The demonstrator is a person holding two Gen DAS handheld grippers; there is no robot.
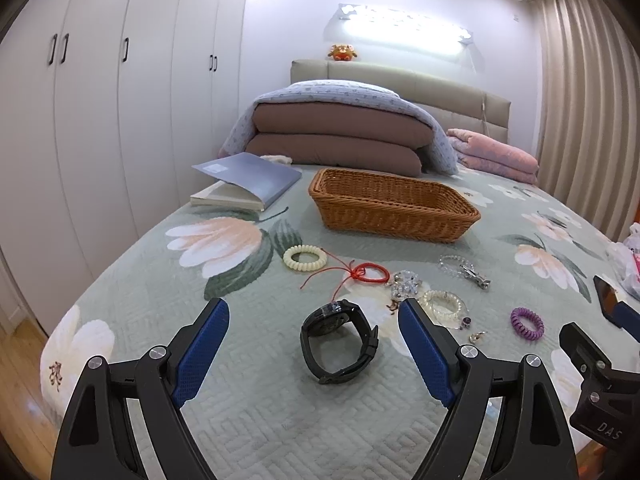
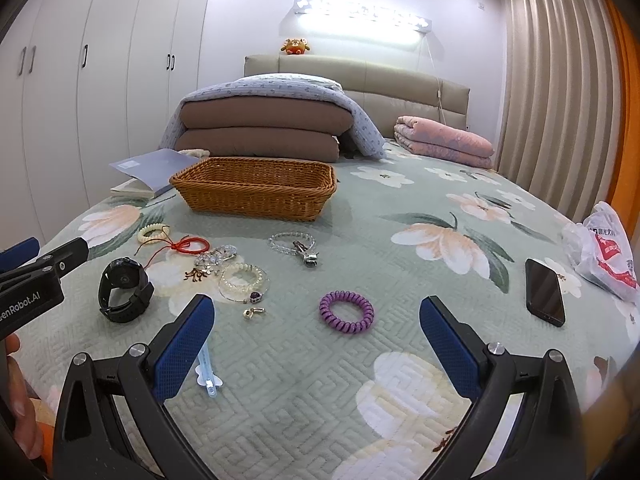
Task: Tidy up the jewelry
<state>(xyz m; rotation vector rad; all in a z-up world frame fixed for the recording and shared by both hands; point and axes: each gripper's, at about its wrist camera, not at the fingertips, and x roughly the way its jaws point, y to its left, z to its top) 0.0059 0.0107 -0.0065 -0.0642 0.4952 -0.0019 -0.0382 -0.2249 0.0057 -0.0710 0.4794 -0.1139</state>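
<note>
Right gripper (image 2: pixel 316 320) gapes above purple coil tie (image 2: pixel 346 312); wicker basket (image 2: pixel 256 188) beyond, apparently empty

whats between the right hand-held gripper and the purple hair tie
Nothing: in the right wrist view, only bare quilt lies between the right hand-held gripper and the purple hair tie.

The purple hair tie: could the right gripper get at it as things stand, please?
Probably yes. The right gripper is open, and the purple hair tie lies flat on the bedspread between its fingers, just ahead. Nothing touches it; the phone and small pendant sit clear to either side.
</note>
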